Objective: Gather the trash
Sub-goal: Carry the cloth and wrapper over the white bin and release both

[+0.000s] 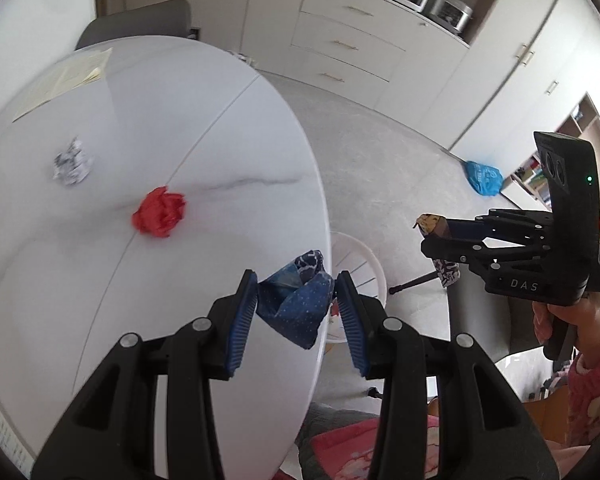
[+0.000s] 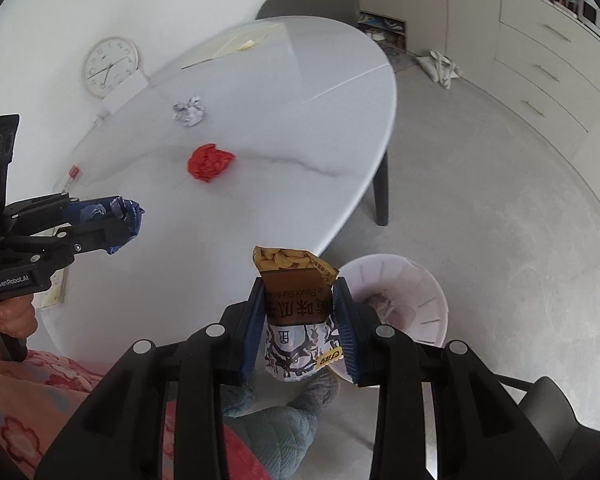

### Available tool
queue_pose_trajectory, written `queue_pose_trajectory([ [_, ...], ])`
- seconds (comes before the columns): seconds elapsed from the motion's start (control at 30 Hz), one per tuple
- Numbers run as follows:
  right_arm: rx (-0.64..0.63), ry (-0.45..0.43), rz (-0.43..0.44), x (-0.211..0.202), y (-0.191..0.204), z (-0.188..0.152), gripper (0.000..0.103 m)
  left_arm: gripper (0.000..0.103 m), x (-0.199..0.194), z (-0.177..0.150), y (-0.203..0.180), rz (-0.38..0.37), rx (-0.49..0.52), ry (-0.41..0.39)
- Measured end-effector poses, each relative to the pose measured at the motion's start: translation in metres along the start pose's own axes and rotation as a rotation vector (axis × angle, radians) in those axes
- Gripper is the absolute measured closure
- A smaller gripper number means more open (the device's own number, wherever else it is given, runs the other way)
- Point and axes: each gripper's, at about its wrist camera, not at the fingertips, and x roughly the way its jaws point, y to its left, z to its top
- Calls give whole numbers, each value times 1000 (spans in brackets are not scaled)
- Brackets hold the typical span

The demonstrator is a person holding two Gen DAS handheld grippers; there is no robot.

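Left tool (image 1: 296, 296) pinching crumpled blue wrapper (image 1: 296, 304)

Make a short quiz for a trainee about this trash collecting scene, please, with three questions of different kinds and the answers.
1. True or false: the left hand-held gripper holds a blue wrapper.
2. What does the right hand-held gripper hold? A) a red paper ball B) a snack bag C) a clock
3. Fill in: two crumpled pieces lie on the table, one red and one ____.

Key:
1. True.
2. B, the snack bag.
3. White with dark print: the white paper ball lies beyond the red paper ball. The white bin stands on the floor beside the table.
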Motion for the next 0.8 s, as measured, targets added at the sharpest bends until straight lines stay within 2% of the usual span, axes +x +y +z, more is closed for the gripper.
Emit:
queue_pose_trajectory([
  [0.13, 39, -17, -11, -9, -30, -8, 69, 62, 18, 15, -37, -29, 45, 17],
  [0.37, 66, -28, -9, -17, -69, -12, 69, 62, 50, 32, -74, -31, 95, 51],
  [0.57, 94, -17, -11, -12, -97, -14, 69, 62, 92, 38, -97, -36, 113, 128],
  [0.67, 110, -14, -4, -10, -109, -17, 68, 48, 113, 35, -101, -43, 101, 182],
  [0.7, 112, -12, -4, -9, -112, -18, 68, 41, 117, 34, -102, -37, 96, 192],
  [0.77, 113, -9, -4, -8, -116, -19, 68, 34, 120, 32, -104, -29, 99, 199],
  [0.8, 117, -8, 0, -7, -118, -20, 68, 26, 120, 32, -105, -24, 102, 199],
])
